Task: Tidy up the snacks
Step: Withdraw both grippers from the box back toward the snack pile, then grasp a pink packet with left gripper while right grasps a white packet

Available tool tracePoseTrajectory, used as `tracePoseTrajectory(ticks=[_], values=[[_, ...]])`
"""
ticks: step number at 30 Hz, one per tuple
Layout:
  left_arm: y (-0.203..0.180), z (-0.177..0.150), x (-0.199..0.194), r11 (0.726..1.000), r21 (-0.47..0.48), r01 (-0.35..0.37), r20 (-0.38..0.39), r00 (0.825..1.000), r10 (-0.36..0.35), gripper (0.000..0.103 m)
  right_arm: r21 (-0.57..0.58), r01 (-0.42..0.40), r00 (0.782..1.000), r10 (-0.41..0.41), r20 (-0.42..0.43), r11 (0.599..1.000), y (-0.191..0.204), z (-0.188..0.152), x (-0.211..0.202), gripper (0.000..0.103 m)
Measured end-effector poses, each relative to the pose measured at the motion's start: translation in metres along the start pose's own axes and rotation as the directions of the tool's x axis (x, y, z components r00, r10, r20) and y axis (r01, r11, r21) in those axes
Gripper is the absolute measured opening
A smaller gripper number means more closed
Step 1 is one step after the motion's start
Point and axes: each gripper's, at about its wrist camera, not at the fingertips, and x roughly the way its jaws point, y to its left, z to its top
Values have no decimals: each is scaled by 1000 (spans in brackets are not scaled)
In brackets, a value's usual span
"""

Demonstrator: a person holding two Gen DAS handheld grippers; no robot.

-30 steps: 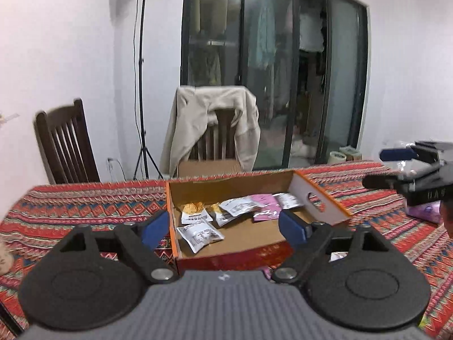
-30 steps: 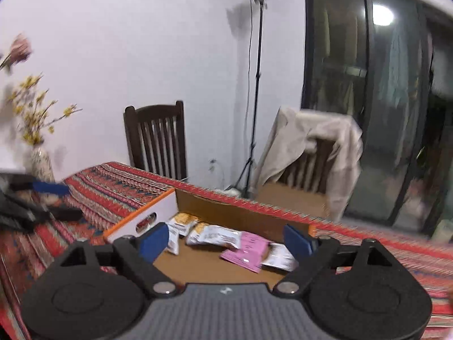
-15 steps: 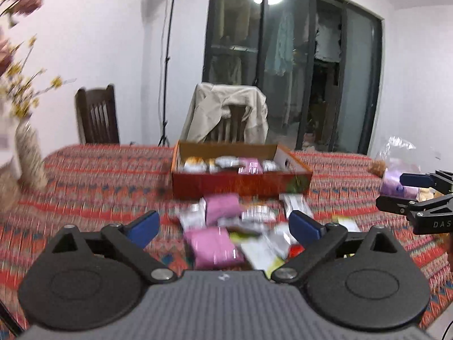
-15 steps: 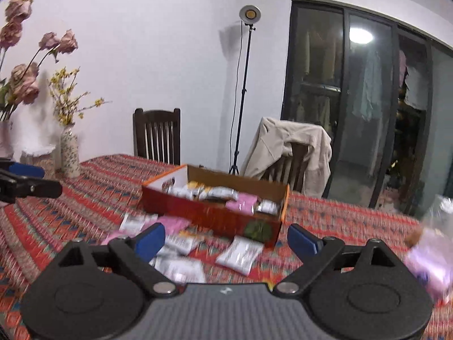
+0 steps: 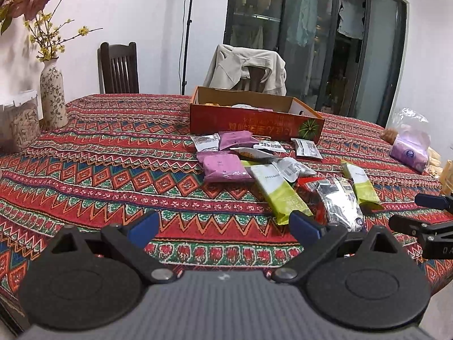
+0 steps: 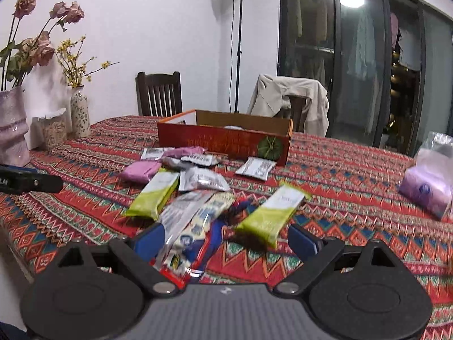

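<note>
Jaws of the left gripper [image 5: 223, 225] and right gripper [image 6: 226, 236] have just been opening, empty. Snack packets [image 5: 279, 188] lie scattered before the cardboard box [image 5: 254, 121]; green ones point boxward. Bare tabletop [image 5: 99, 164] lies left.

Bare tablecloth [image 5: 113, 175] is lying open ahead of my left gripper [image 5: 223, 226], nothing standing between its wide-apart jaws. To its right, a loose spread of snack packets [image 5: 254, 164] is crowding the way toward the box [image 5: 254, 121], which is walling off the far side. Vases [image 5: 52, 96] are lining the left edge. My right gripper [image 6: 226, 238] is hanging open over packets, with a bag [image 6: 427, 187] blocking the far right.
</note>
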Motion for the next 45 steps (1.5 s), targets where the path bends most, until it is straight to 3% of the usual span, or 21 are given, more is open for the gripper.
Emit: tracePoseTrajectory(ticks=[14, 25, 28, 33, 38, 45], values=[[0, 11, 39, 1000, -8, 7, -48, 999, -7, 100, 13, -4, 1000, 4, -31, 1000, -5, 10, 24, 93], [1, 53, 126, 1000, 2, 10, -66, 998, -9, 99, 33, -15, 999, 16, -32, 999, -19, 39, 74, 93], [4, 64, 151, 1000, -9, 27, -71, 997, -27, 97, 16, 1, 1000, 0, -27, 1000, -23, 51, 90, 93], [6, 67, 190, 1000, -7, 4, -119, 993, -5, 77, 10, 13, 999, -12, -41, 1000, -34, 69, 125, 93], [17, 59, 197, 999, -23, 26, -129, 991, -28, 78, 16, 17, 996, -15, -92, 1000, -50, 88, 167, 92], [26, 54, 195, 996, 30, -81, -116, 990, 84, 79, -1, 21, 987, -21, -162, 1000, -62, 114, 224, 88]])
